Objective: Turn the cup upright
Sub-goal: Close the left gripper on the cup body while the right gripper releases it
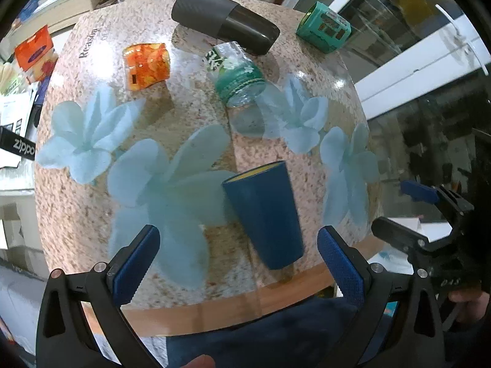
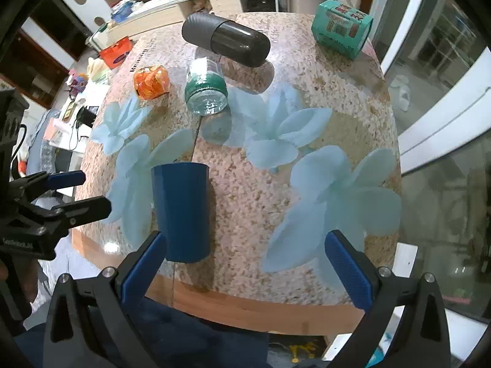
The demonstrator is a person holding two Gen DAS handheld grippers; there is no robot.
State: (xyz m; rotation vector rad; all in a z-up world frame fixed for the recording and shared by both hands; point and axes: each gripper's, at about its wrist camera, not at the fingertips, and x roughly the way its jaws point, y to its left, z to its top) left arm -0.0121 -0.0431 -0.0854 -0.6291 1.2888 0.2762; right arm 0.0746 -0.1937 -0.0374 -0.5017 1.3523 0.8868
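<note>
A dark blue cup (image 1: 264, 214) lies on its side on the flowered table (image 1: 184, 122), near the front edge, with its yellow-lined mouth pointing away and its base toward me. It also shows in the right wrist view (image 2: 182, 211). My left gripper (image 1: 239, 263) is open and empty, just short of the cup's base, with the cup between the lines of its fingers. My right gripper (image 2: 245, 266) is open and empty; the cup lies just ahead of its left finger (image 2: 144, 266). The right gripper also shows at the table's right edge (image 1: 411, 217), and the left gripper at the left edge (image 2: 73, 193).
A black and grey flask (image 1: 224, 20), a clear bottle with a green label (image 1: 237, 75), an orange packet (image 1: 145, 66) and a teal box (image 1: 323, 27) lie on the far half of the table. The wooden table rim (image 1: 233, 306) is close. Shelves and clutter stand to the left.
</note>
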